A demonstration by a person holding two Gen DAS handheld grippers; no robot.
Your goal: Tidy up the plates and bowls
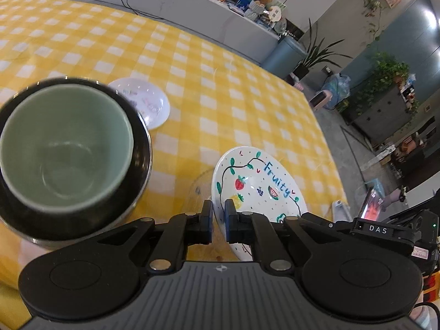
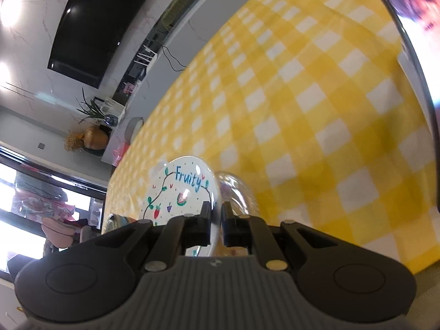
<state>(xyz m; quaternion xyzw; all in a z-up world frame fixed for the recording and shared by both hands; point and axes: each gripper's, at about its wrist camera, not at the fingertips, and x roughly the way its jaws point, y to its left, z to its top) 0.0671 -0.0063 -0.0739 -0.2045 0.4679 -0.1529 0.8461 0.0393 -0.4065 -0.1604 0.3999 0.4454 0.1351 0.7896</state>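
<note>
— Look at the left gripper [image 1: 218, 221]: its jaws are pinched on the near rim of the Fruity plate [image 1: 258, 189], nearly closed, with just the rim's thickness between the pads.

— And the right gripper [image 2: 216, 224] is doing the same from the other side, clenched on the edge of that same plate [image 2: 181, 189]. So both tools are holding one plate.

— The plate looks tipped, not flat, over the yellow checked cloth [image 1: 192, 55]. Thin rim, smooth glaze, two small pads. If one hand pulls a different way from the other, I'd guess the rim slides out of a pad.

— Or it twists and chips. There's also something clear and glassy [image 2: 236, 192] right beside the plate in the right view; I can't tell if it's a bowl or a second dish, or whether it's touching.

— If it is caught in the right grip too, it could slip free and drop.

— To the left sits the green bowl [image 1: 66, 148], nested in a dark bowl [image 1: 137, 165]. A swing that way risks knocking the stack.

— The other white plate [image 1: 148, 101] lies beyond it, well apart from the held one. That is probably where this one belongs.
</note>
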